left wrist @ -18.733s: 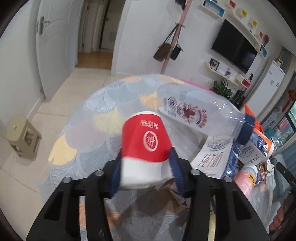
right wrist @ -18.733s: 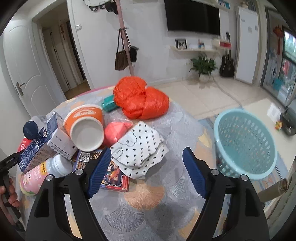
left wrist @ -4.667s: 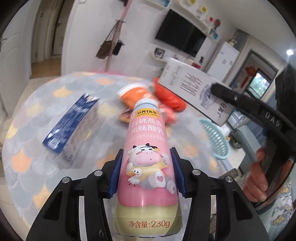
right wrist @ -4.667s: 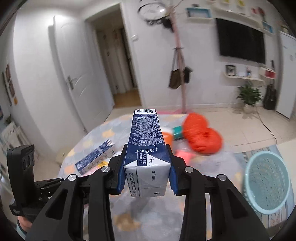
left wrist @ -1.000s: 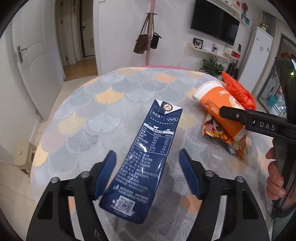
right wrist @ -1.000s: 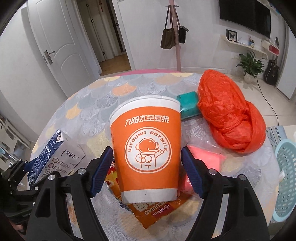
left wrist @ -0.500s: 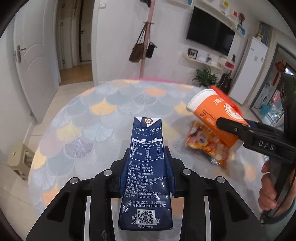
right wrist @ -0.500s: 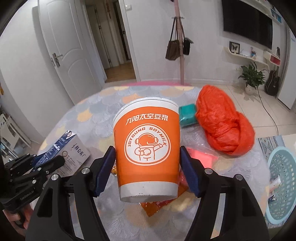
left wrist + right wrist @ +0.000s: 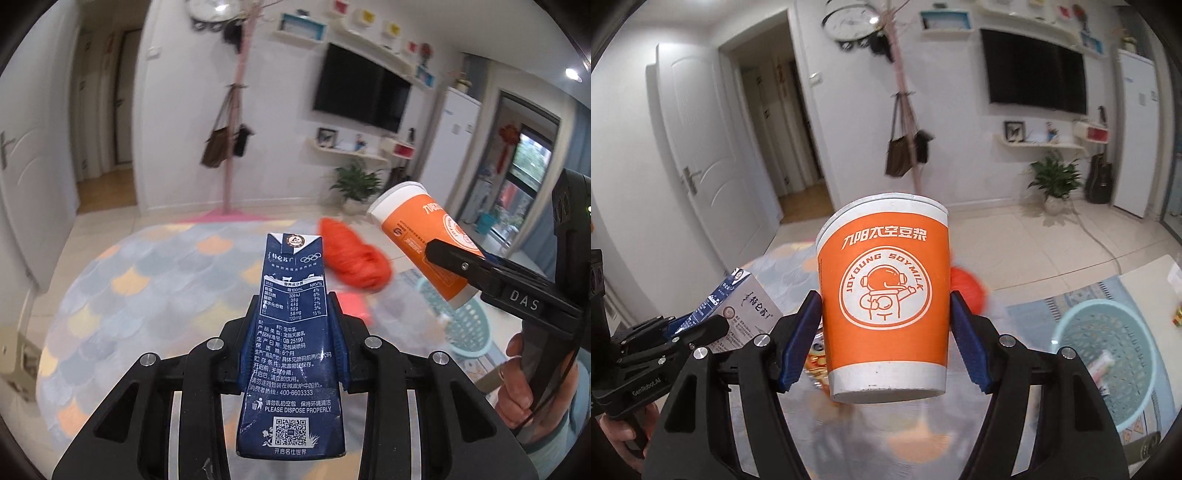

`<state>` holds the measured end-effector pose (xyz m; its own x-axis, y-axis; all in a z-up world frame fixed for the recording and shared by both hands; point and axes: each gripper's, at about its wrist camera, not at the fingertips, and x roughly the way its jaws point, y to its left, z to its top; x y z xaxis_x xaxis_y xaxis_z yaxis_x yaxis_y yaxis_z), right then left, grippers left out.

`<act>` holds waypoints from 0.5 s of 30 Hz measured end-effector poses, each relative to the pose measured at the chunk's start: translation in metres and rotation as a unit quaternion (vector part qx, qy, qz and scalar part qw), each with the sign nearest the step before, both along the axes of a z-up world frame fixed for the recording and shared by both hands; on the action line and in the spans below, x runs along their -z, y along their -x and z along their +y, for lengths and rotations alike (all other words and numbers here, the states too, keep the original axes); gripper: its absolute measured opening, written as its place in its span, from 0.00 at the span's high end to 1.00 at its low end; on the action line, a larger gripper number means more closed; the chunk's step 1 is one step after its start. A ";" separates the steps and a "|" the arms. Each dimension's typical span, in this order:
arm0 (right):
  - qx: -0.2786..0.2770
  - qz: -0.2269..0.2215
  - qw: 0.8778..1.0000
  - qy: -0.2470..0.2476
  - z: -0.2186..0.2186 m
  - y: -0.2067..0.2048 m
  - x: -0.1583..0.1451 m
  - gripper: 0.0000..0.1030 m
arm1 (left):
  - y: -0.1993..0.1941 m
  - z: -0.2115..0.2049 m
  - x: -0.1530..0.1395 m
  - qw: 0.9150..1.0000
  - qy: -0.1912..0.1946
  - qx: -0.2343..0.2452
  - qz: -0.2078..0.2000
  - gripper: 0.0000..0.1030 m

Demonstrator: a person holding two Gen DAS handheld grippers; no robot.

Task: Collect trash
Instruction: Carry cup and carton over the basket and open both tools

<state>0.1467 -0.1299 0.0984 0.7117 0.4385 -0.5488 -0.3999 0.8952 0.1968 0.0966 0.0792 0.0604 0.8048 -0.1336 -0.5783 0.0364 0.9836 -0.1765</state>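
Trash is in both hands at this moment: the left tool point(image 9: 293, 345) is pinched on a dark blue milk carton point(image 9: 291, 347), its blue pads pressed against the carton's two long sides, and the carton points forward and up, lifted clear of the tabletop point(image 9: 147, 280). The right tool point(image 9: 886, 332) is clamped around an orange soy-milk cup point(image 9: 886, 306), held upright by its lower half, also in the air.

Off the right edge of the tabletop, down on the floor, stands a light teal basket point(image 9: 1108, 354). At least one small pale item point(image 9: 1102, 360) lies inside it, so part of the collecting looks done; how much more is in there cannot be told.

Both held pieces are not yet over the basket, so carrying them across and letting go is what I judge to be the step in hand.

Left on the tabletop are an orange plastic bag point(image 9: 354, 262), a pink flat packet point(image 9: 352, 304) just beside it, and a colourful snack wrapper point(image 9: 816, 356) partly hidden behind the cup. By my reckoning the task is well along but not finished.
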 end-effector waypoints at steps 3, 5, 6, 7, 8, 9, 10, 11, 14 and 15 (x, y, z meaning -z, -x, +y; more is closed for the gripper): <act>0.023 -0.008 1.000 -0.009 -0.027 0.002 -0.006 0.36 | -0.005 -0.029 -0.007 1.000 0.000 0.027 -0.015 0.68; 0.038 -0.009 0.999 -0.015 -0.046 0.001 -0.007 0.36 | -0.010 -0.050 -0.011 0.999 0.005 0.049 -0.024 0.68; 0.049 -0.010 0.999 -0.018 -0.058 0.001 -0.007 0.36 | -0.012 -0.059 -0.012 0.998 0.006 0.058 -0.025 0.68; 0.056 -0.010 0.998 -0.020 -0.067 0.001 -0.007 0.36 | -0.016 -0.071 -0.013 0.997 0.004 0.068 -0.026 0.68; 0.063 -0.009 0.998 -0.023 -0.077 0.000 -0.007 0.36 | -0.019 -0.082 -0.015 0.997 0.004 0.078 -0.027 0.68; 0.070 -0.008 0.997 -0.025 -0.088 -0.001 -0.005 0.36 | -0.021 -0.091 -0.015 0.996 0.003 0.086 -0.029 0.68; 0.076 -0.008 0.997 -0.026 -0.097 -0.002 -0.004 0.36 | -0.024 -0.103 -0.017 0.995 0.001 0.095 -0.033 0.68; 0.088 -0.010 0.996 -0.023 -0.107 -0.003 -0.001 0.36 | -0.027 -0.114 -0.018 0.994 -0.002 0.105 -0.037 0.68; 0.114 -0.007 0.993 -0.015 -0.131 -0.005 0.006 0.36 | -0.038 -0.147 -0.019 0.989 -0.005 0.139 -0.040 0.68; 0.124 -0.005 0.992 -0.015 -0.140 -0.006 0.010 0.36 | -0.043 -0.162 -0.018 0.988 -0.007 0.150 -0.038 0.68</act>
